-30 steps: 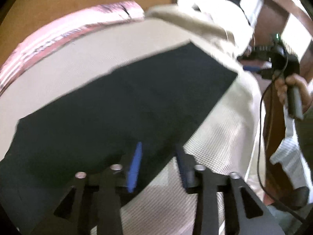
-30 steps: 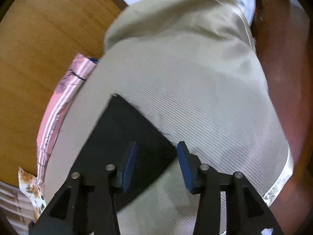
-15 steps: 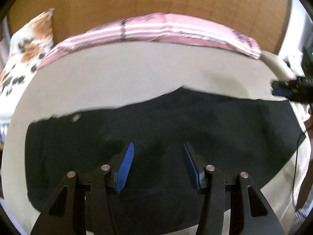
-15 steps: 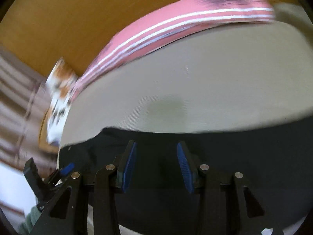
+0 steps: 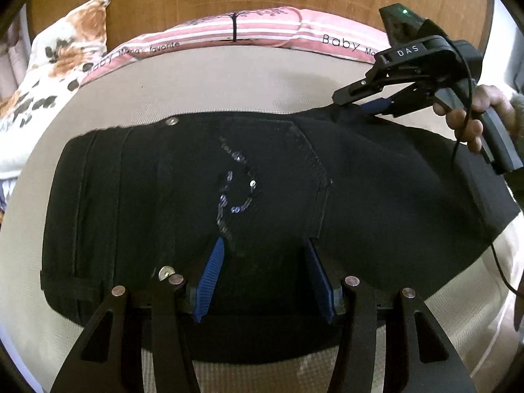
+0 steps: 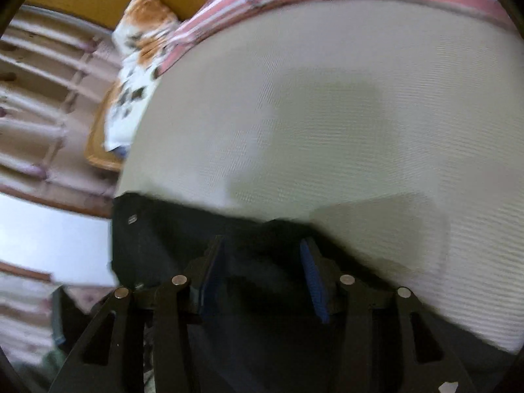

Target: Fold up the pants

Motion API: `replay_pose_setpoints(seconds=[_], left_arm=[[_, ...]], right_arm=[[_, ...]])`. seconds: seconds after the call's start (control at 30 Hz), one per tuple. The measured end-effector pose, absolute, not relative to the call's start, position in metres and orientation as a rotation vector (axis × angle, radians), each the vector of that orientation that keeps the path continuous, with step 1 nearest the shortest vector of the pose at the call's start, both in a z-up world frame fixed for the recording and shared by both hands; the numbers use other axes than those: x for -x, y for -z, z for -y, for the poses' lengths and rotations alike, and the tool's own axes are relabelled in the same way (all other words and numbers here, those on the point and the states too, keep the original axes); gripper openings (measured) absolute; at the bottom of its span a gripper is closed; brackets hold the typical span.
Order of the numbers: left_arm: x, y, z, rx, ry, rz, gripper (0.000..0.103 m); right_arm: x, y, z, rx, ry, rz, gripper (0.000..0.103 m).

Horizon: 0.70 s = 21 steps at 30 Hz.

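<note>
Across a beige bedspread (image 5: pixel 229 88) the black pants (image 5: pixel 360 196) are laid flat, partly folded; the left gripper (image 5: pixel 263 245) is held spread above the pocket; the right gripper (image 5: pixel 352 106) is set at the far edge of the pants, fingers parted, with whether cloth is pinched not discernible.

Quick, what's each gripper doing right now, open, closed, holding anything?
Left gripper: open, above the black pants, holding nothing.
Right gripper: open, fingertips at the pants' far edge, nothing clamped.
</note>
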<state>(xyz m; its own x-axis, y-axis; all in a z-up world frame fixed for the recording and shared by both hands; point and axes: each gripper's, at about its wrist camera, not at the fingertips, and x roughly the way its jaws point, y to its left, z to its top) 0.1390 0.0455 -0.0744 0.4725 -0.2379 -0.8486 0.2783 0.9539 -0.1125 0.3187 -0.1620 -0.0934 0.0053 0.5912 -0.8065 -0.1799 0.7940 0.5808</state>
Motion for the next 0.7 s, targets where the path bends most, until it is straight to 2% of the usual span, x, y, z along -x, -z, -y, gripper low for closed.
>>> replay_pose_setpoints(seconds=[0.03,0.17,0.37,0.4,0.53,0.7], left_arm=[[-0.136,0.075,-0.049,-0.039,0.318,-1.031,0.052],[-0.130,0.074,-0.056,-0.013,0.320,-1.031,0.052],[-0.124,0.076,-0.056,-0.032,0.316,-1.023,0.052],[-0.123,0.076,-0.056,-0.036,0.314,-1.023,0.052],[-0.131,0.072,-0.057,-0.014,0.312,-1.063,0.053],[-0.146,0.045,-0.071,0.041,0.258,-0.995,0.053]], right_arm=[[-0.317,0.090,0.159,-0.336,-0.634,-1.432,0.011],[-0.324,0.078,0.160,-0.287,-0.594,-1.359,0.009],[-0.325,0.095,0.159,-0.221,-0.532,-1.320,0.008],[-0.324,0.094,0.159,-0.212,-0.528,-1.315,0.008],[-0.319,0.078,0.169,-0.234,-0.483,-1.287,0.034],[-0.291,0.030,0.193,-0.209,-0.423,-1.163,0.036]])
